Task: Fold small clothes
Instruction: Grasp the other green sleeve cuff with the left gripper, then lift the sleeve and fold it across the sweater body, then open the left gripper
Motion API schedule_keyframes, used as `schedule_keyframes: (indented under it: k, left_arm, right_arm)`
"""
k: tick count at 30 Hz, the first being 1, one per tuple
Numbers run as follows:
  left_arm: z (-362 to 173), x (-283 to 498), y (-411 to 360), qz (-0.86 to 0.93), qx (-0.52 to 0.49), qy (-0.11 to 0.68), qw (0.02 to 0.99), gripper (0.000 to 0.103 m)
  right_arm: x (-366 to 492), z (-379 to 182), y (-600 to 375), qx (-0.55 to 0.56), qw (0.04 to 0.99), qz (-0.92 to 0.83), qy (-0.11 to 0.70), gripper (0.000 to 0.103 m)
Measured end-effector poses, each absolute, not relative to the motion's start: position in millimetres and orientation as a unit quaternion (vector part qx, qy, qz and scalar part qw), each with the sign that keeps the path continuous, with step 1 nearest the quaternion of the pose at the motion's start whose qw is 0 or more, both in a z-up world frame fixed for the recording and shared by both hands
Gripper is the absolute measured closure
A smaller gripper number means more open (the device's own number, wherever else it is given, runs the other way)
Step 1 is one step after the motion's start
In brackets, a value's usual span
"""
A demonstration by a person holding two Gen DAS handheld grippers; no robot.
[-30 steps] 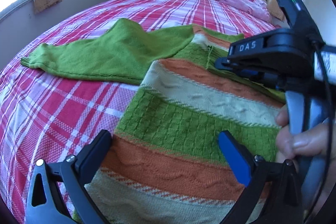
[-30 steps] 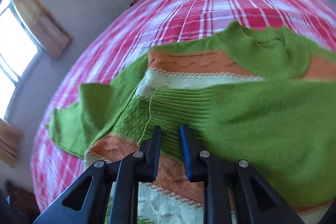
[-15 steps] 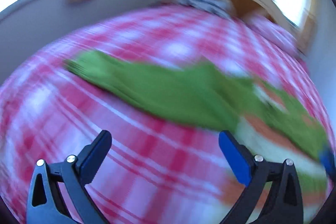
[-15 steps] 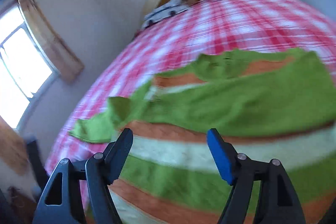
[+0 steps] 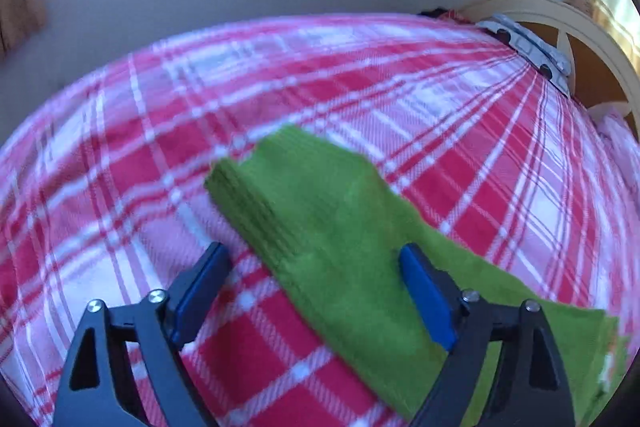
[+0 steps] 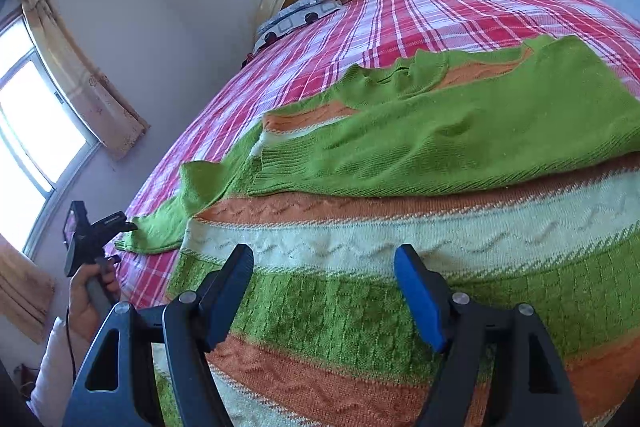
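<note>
Over the sleeve (image 5: pixel 320 227) left claw (image 5: pixel 312 291) has swung, both claws now released, right claw (image 6: pixel 324 291) off the sweater (image 6: pixel 400 247)

We see daylight pouring in from the window (image 6: pixel 28 131) on the left of the right wrist view, blown out to white — the wall beside it stays softly lit. In the left wrist view, the plaid bedspread (image 5: pixel 120 195) and the green sleeve (image 5: pixel 320 227) are smeared by motion blur, while the right wrist view is crisp. Both pictures bulge — fisheye curvature bends the edges, and dark vignetting fills the corners.
</note>
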State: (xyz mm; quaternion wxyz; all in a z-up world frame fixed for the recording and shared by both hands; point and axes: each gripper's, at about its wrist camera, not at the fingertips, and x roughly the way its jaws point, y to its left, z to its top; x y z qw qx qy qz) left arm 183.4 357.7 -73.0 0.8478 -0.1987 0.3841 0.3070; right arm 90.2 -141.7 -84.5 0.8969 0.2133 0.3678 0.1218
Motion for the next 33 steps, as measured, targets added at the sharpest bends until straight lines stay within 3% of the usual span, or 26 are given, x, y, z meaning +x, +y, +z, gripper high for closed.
schedule_keyframes:
  k: [3, 8, 9, 10, 11, 17, 22, 28, 33]
  left_arm:
    - [-73.3, 189.3, 348.7, 0.31, -0.179, 0.392, 0.848, 0.017]
    - [-71.4, 191.5, 354.8, 0.317, -0.183, 0.376, 0.851, 0.043]
    - [-70.7, 191.8, 353.8, 0.309, -0.182, 0.374, 0.855, 0.055]
    - [-70.9, 194.2, 353.9, 0.294, -0.185, 0.372, 0.861, 0.079]
    - [-70.6, 195.1, 353.8, 0.281, -0.189, 0.37, 0.865, 0.086]
    - [-61.3, 191.7, 347.9, 0.275, -0.189, 0.353, 0.874, 0.088]
    - [-22.0, 184.6, 306.0, 0.247, -0.144, 0.309, 0.907, 0.088]
    - [36.6, 172.0, 197.2, 0.162, -0.064, 0.256, 0.951, 0.088]
    - [45.2, 164.4, 108.1, 0.076, -0.023, 0.256, 0.963, 0.088]
  right_arm:
    - [87.5, -84.7, -139.0, 0.202, 0.899, 0.118, 0.37, 0.029]
    - [86.7, -85.4, -137.6, 0.194, 0.9, 0.115, 0.374, 0.029]
    - [86.3, -85.5, -137.6, 0.194, 0.9, 0.115, 0.374, 0.029]
    - [86.3, -85.6, -137.6, 0.195, 0.899, 0.115, 0.374, 0.029]
    - [86.2, -85.7, -137.6, 0.195, 0.899, 0.115, 0.374, 0.029]
    - [85.9, -86.2, -138.4, 0.202, 0.898, 0.117, 0.374, 0.029]
    - [86.1, -88.3, -141.9, 0.213, 0.895, 0.121, 0.372, 0.029]
    - [85.4, -89.4, -143.7, 0.221, 0.894, 0.123, 0.369, 0.029]
    - [85.3, -90.7, -147.4, 0.232, 0.892, 0.128, 0.365, 0.029]
